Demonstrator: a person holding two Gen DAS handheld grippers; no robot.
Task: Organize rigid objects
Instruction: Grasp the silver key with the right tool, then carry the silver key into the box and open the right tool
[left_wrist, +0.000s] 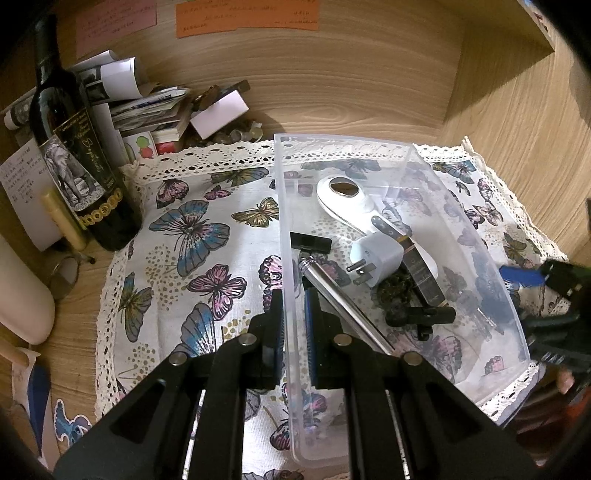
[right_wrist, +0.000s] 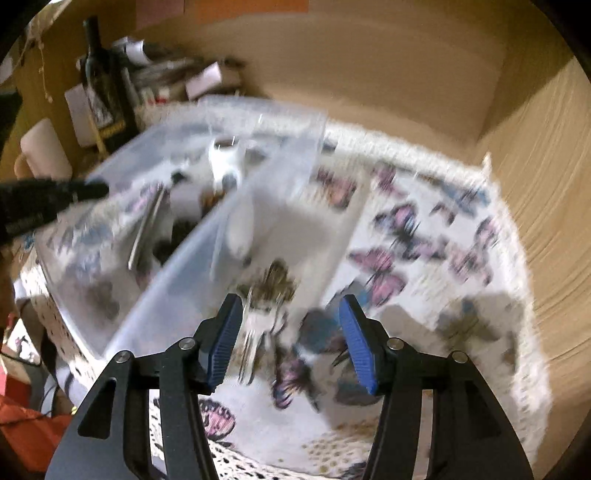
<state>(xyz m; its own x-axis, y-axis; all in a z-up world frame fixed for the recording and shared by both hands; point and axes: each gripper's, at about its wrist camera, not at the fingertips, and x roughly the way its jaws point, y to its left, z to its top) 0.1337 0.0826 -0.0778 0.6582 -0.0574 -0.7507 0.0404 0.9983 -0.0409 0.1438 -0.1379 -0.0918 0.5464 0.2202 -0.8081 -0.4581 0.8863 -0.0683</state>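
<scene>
Bin (left_wrist: 461, 221) holds one plug (left_wrist: 376, 258), one razor (left_wrist: 332, 295).

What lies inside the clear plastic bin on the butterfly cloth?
Inside the clear plastic bin: a white plug adapter, a silver rod, a white scoop-shaped piece, a dark strip. Whatever lies beneath them is covered.

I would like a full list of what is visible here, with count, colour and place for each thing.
plastic bin: 1, clear, on the cloth
butterfly cloth: 1, white, lace-edged, on the desk
plug adapter: 1, white, in the bin
metal rod: 1, silver, in the bin
wine bottle: 1, dark, left of the cloth
paper pile: 1, mixed, behind the cloth
left gripper: 1, black, shut on the bin wall
right gripper: 1, black with blue pads, open over the cloth
</scene>
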